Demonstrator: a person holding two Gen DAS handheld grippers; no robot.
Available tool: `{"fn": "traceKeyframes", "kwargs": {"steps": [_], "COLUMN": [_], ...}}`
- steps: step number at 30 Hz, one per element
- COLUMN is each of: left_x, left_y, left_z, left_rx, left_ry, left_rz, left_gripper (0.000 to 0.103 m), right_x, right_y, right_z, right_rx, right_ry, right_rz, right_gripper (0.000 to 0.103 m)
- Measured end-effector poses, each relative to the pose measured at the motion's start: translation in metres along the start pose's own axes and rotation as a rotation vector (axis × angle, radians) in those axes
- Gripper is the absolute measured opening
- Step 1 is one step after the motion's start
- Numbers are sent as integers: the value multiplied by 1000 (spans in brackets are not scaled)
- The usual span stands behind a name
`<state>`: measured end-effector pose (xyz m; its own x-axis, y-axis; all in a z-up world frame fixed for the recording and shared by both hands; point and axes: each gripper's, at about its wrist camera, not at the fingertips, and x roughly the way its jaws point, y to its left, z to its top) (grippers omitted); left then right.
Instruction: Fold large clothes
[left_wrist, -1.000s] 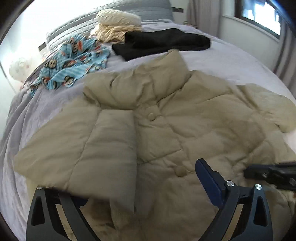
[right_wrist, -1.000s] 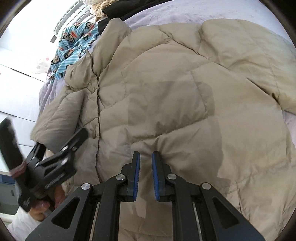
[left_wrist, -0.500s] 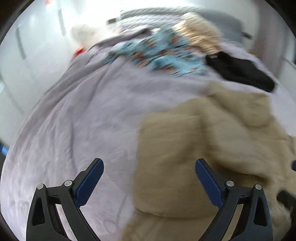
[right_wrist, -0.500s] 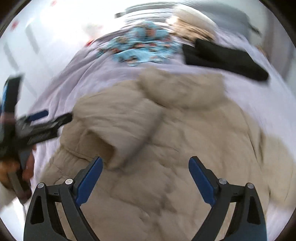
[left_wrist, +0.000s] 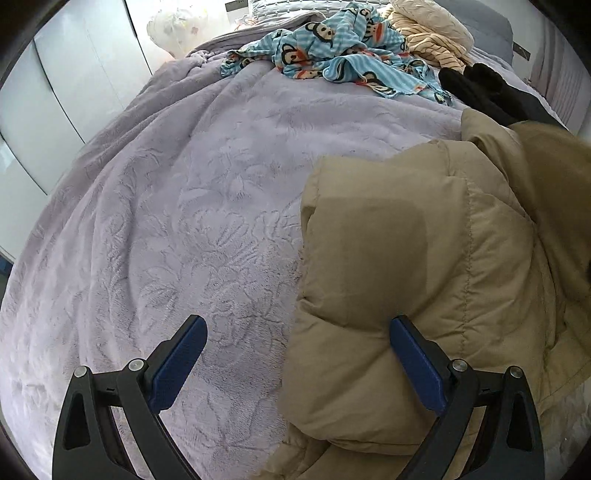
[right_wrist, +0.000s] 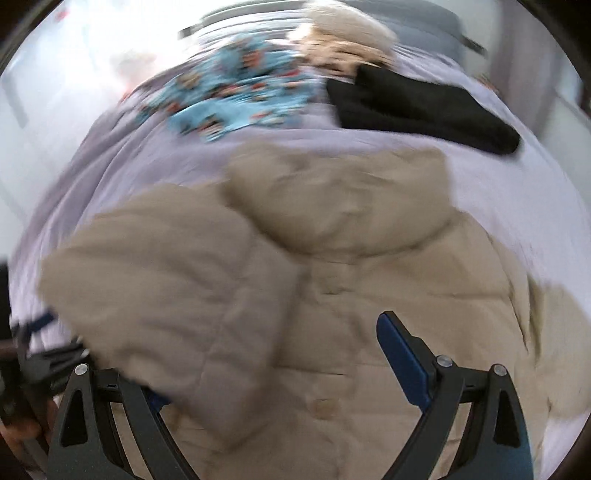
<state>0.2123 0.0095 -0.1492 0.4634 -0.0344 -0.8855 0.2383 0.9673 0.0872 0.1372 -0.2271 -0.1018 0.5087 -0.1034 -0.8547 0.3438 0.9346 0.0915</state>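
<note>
A beige puffer jacket (left_wrist: 424, 258) lies front-up on the lilac bed, its left sleeve folded in over the body; it also fills the blurred right wrist view (right_wrist: 314, 295). My left gripper (left_wrist: 295, 365) is open and empty, its jaws straddling the folded sleeve's left edge. My right gripper (right_wrist: 273, 369) is open and empty above the jacket's buttoned front; its left finger is hidden under the sleeve. The left gripper (right_wrist: 33, 354) shows at that view's left edge.
A lilac embossed blanket (left_wrist: 166, 221) covers the bed. A blue monkey-print garment (left_wrist: 332, 44), a cream striped garment (left_wrist: 432, 33) and a black garment (left_wrist: 491, 92) lie near the headboard. White wardrobe doors (left_wrist: 55, 92) stand at the left.
The left gripper let go of the sleeve and swung left to the jacket's edge. The right gripper opened and pulled back to face the jacket's front.
</note>
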Motion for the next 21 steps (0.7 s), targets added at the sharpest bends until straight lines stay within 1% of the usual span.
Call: {"fn": "traceKeyframes", "kwargs": {"steps": [2, 3, 4, 5, 6, 7, 8, 9, 11, 12, 14, 16, 17, 18, 20, 21], "left_x": [0, 0, -2, -2, -3, -2, -2, -2, -1, -1, -2, -3, -1, 4, 22, 32], "left_y": [1, 0, 1, 0, 0, -1, -2, -3, -5, -6, -3, 8, 17, 24, 33, 34], "left_z": [0, 0, -1, -1, -2, -1, -1, -1, -1, -1, 5, 13, 20, 26, 38, 43], "left_rx": [-1, -1, 0, 2, 3, 7, 9, 10, 14, 16, 20, -16, -55, -96, -163, -186], "left_ry": [-1, -1, -1, -3, -4, -4, -3, -3, -2, -2, -3, -8, 2, 21, 93, 125], "left_rz": [1, 2, 3, 4, 3, 5, 8, 9, 7, 4, -30, -94, -146, -191, -303, -344], "left_gripper": [100, 100, 100, 100, 100, 100, 100, 100, 100, 100, 100, 100, 100, 100, 100, 96], "right_x": [0, 1, 3, 5, 7, 11, 15, 19, 26, 28, 30, 32, 32, 32, 32, 32], "right_y": [-26, -38, -50, -64, -73, -79, -86, -96, -106, -107, -109, -110, -110, -111, -111, -111], "right_z": [-1, -2, -4, -8, -10, -13, -15, -18, -24, -29, -38, -47, -50, -51, -53, -54], "right_rx": [79, 120, 160, 215, 253, 282, 313, 358, 404, 413, 425, 434, 436, 435, 433, 432], "right_ry": [-2, 0, 5, 14, 28, 49, 69, 85, 98, 103, 116, 126, 128, 130, 135, 139], "right_rz": [24, 45, 73, 115, 145, 166, 184, 204, 230, 232, 235, 241, 247, 251, 260, 264], "right_gripper": [95, 93, 84, 72, 38, 16, 12, 11, 10, 10, 10, 10, 10, 10, 10, 10]}}
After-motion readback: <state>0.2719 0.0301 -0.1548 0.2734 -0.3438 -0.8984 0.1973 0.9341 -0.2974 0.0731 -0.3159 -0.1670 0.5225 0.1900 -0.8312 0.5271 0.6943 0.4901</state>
